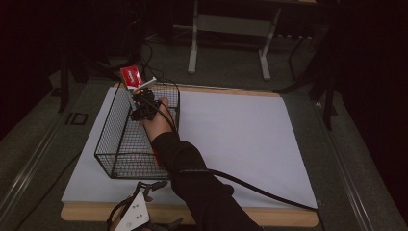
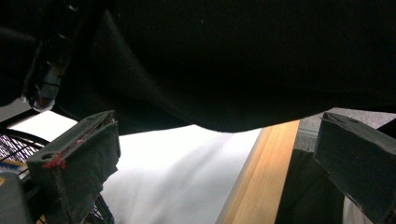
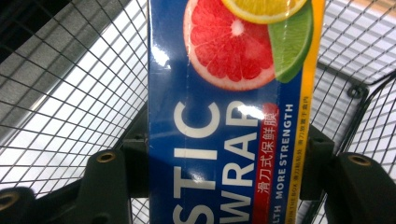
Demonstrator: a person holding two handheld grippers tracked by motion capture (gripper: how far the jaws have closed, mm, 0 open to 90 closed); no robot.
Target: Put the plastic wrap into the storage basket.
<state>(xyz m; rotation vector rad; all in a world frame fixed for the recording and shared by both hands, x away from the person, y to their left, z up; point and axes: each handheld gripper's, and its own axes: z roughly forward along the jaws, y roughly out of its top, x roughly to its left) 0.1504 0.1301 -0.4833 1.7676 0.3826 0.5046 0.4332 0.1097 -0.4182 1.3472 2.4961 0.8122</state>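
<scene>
1. While the right gripper [image 1: 139, 98] reaches over the far end of the wire basket [image 1: 111, 144], its jaws are clamped on a long plastic wrap box [image 3: 229, 116], which stands between them in the right gripper view, blue face with citrus slices toward the camera.
2. In the high view the box [image 1: 133, 79] sticks up above the basket's far rim, its red end highest (most of it looks to be above the wire, not yet inside).
3. The left gripper [image 1: 144, 192] rests at the near edge of the table, just in front of the basket's near wall; its jaws stand wide apart with nothing between them, the person's dark sleeve [image 2: 243, 60] above them.
4. Risk, as I judge it: the box is long and held near one end, so it could pivot in the pads as it goes down and catch on the basket's rim or mesh.
5. A snag there could drag the light basket across the white sheet [image 1: 240, 139], as nothing steadies it.
6. Letting go too high could leave the box propped against the basket's far wall instead of flat on its floor.
</scene>
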